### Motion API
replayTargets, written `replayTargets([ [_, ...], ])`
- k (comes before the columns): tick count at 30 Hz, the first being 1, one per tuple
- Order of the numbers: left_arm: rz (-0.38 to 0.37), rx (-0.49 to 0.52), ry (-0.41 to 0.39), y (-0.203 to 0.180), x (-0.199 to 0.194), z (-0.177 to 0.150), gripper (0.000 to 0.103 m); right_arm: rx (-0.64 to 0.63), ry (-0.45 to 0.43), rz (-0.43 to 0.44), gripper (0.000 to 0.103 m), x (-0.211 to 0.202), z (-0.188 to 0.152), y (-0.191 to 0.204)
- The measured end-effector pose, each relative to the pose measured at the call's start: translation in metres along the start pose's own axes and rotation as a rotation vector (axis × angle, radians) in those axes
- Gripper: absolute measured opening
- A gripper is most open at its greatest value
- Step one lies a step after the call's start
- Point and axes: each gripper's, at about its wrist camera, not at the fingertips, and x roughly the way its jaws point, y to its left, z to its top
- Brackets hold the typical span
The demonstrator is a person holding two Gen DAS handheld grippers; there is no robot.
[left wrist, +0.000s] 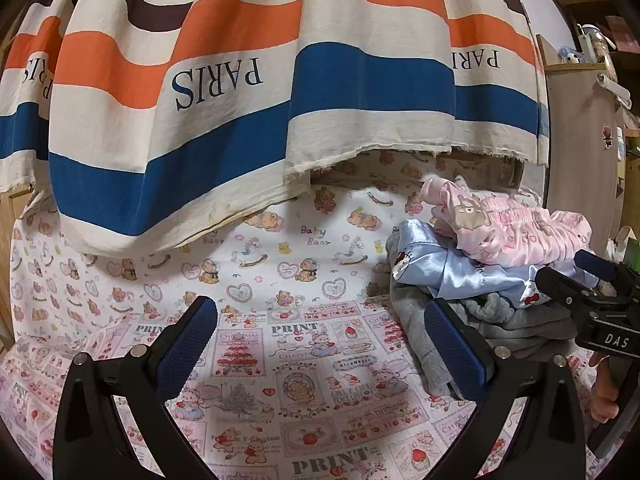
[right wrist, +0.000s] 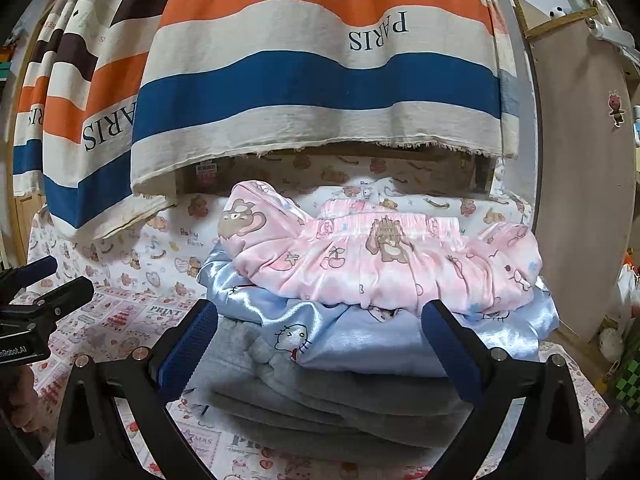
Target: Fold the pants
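A stack of folded pants lies on the bed. Pink satin pants (right wrist: pixel 384 264) with bear prints are on top, light blue satin pants (right wrist: pixel 320 328) below, grey fleece pants (right wrist: pixel 320 400) at the bottom. The stack also shows at the right of the left wrist view: pink (left wrist: pixel 516 232), blue (left wrist: pixel 452 268), grey (left wrist: pixel 516 324). My right gripper (right wrist: pixel 320 344) is open and empty, its jaws wide just in front of the stack. My left gripper (left wrist: pixel 320 344) is open and empty over the bare printed sheet (left wrist: pixel 304 380), left of the stack.
A striped curtain (left wrist: pixel 224 92) reading "PARIS" hangs down over the far side of the bed. A wooden cabinet (right wrist: pixel 580 184) stands to the right of the stack. The right gripper's body (left wrist: pixel 600 312) shows at the right edge of the left wrist view.
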Motion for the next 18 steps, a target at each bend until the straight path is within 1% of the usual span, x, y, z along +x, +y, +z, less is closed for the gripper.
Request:
replayTargets([
  [18,0.008,0.001,0.001,-0.0004,-0.0016,-0.0011,0.103,-0.006,0.005,0.009,0.102,-0.0004,0.0002,0.0012],
])
